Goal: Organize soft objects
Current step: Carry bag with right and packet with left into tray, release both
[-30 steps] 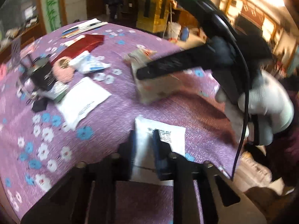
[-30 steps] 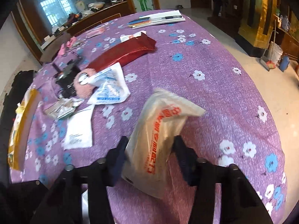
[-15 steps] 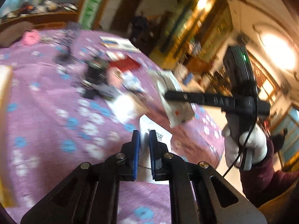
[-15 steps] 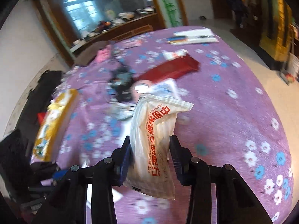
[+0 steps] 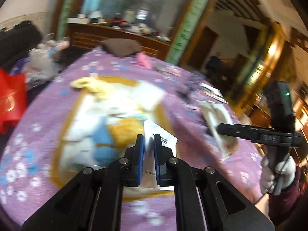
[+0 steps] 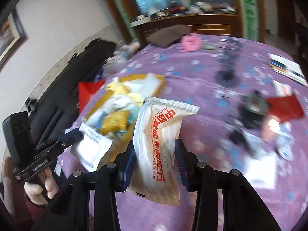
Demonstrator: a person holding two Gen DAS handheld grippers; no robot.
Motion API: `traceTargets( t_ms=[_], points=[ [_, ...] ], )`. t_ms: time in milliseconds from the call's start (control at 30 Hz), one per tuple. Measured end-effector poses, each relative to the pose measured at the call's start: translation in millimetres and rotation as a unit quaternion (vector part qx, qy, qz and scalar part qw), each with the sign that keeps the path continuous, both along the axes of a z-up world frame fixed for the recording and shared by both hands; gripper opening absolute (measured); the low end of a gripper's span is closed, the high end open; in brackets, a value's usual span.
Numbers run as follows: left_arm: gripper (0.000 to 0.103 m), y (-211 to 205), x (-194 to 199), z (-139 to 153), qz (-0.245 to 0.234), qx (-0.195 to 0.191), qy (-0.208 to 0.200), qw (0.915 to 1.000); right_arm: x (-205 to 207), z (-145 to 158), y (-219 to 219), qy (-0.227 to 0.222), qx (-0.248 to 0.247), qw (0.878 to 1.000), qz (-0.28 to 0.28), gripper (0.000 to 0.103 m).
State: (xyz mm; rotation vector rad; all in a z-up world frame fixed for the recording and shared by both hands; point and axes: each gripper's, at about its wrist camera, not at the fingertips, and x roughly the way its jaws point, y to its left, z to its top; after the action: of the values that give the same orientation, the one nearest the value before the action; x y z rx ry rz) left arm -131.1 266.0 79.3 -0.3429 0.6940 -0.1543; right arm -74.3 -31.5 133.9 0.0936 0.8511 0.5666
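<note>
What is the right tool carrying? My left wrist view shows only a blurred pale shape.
Observer: A pale sealed packet with red printed characters, held upright between the right tool's pads.
Operator: How does my left tool's load look from that side?
Observer: The white packet is flat with dark print, and the left tool grips it by one edge, near the yellow box.
Operator: What lies on the table to the right?
Observer: A red pouch next to some black items.
</note>
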Motion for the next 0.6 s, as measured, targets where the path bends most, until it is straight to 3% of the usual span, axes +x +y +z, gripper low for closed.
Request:
traceTargets(
  t_ms=[267,333,467,600],
  points=[
    [0.009,40,8,-35,0.064,0.000,0.037,0.9972,65,-21,102,0.023,-0.034,0.998,0.042,0.040],
    [0.015,41,4,-37,0.070,0.009,0.037,0.9968,83,-27,121,0.029,-0.048,0.997,0.044,0.040],
    [0.049,33,0,-37,0.071,0.040,0.029,0.9962,117,-42,164,0.023,-0.094,0.995,0.033,0.040],
    [0.053,28,-5,-29,0.089,0.069,0.018,0.9935,149,-55,195,0.017,-0.118,0.993,0.025,0.046]
  ],
)
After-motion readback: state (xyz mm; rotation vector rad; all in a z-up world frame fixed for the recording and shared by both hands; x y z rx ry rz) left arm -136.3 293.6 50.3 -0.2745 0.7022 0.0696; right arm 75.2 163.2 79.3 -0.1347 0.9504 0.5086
